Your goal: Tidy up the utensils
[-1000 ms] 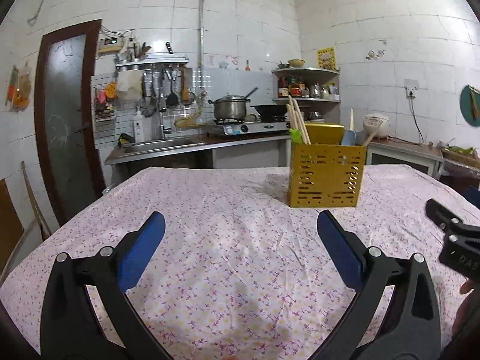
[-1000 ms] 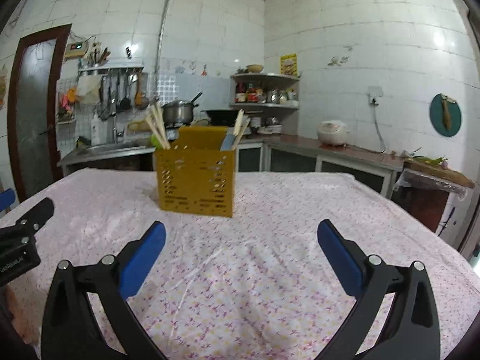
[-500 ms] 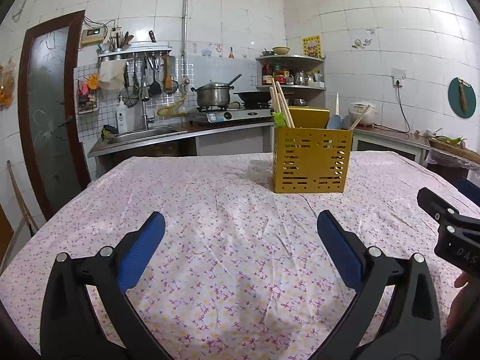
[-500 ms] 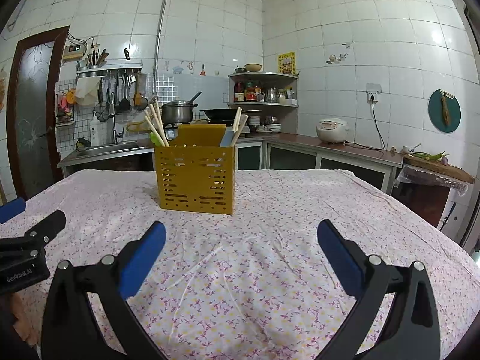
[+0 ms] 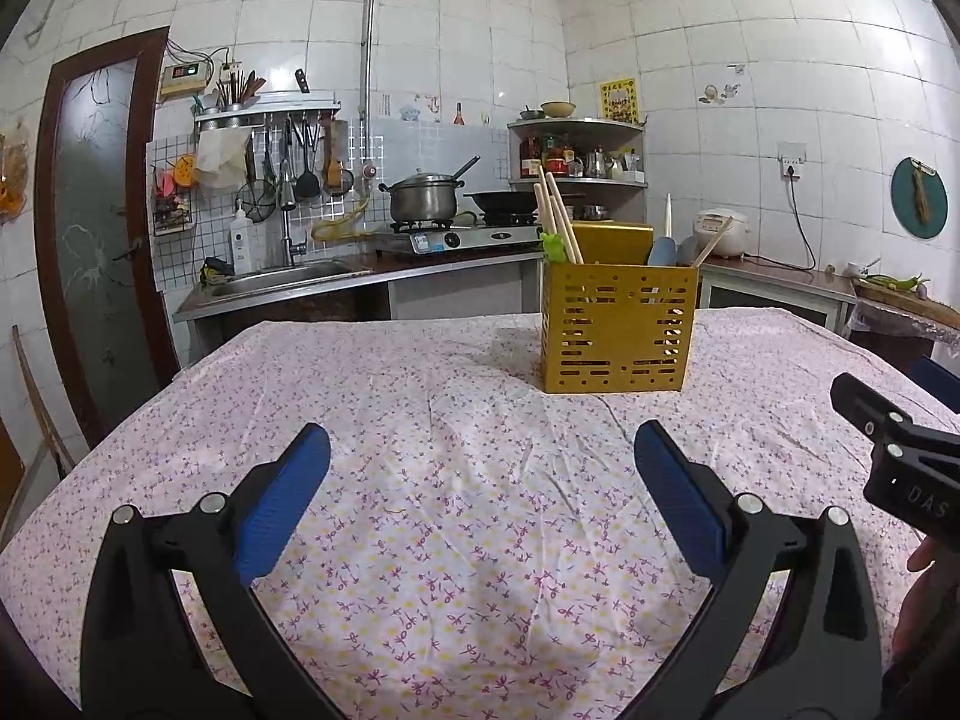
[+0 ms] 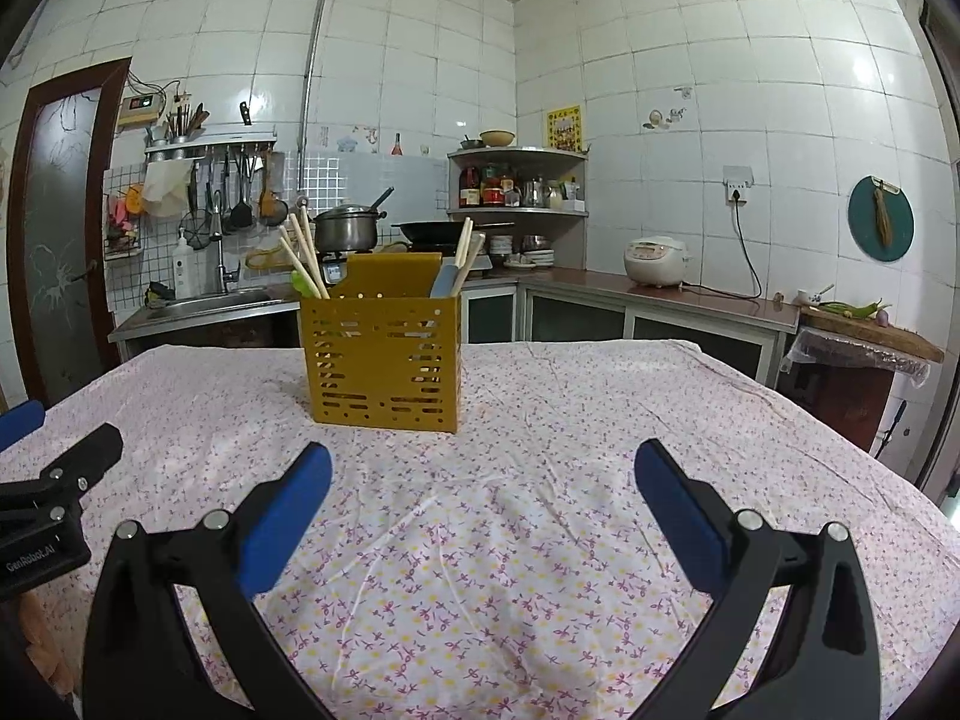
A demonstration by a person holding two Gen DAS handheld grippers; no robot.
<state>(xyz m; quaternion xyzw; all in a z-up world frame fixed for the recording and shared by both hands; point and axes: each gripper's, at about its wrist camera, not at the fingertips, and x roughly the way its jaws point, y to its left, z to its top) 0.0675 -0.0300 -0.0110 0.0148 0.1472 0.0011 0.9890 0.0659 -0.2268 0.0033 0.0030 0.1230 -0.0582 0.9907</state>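
Observation:
A yellow slotted utensil holder (image 5: 618, 330) (image 6: 384, 354) stands upright on the floral tablecloth (image 5: 468, 516) (image 6: 540, 516), well beyond both grippers. Wooden chopsticks (image 5: 558, 219) (image 6: 303, 258) and something green stick up from its left side; a blue utensil (image 5: 660, 249) (image 6: 445, 282) and wooden handles rise from its right side. My left gripper (image 5: 482, 468) is open and holds nothing, low over the cloth. My right gripper (image 6: 483, 477) is likewise open and holds nothing. Each gripper's black body shows at the edge of the other's view.
Behind the table runs a counter with a sink (image 5: 282, 276), a gas stove with a steel pot (image 5: 423, 201), a corner shelf of jars (image 6: 516, 186) and a rice cooker (image 6: 654, 261). A dark door (image 5: 90, 210) stands at the left. A hand (image 5: 924, 552) shows at the right edge.
Both views have tilted and shifted slightly; the holder sits a little further left in the left wrist view. Both grippers stay open and empty.

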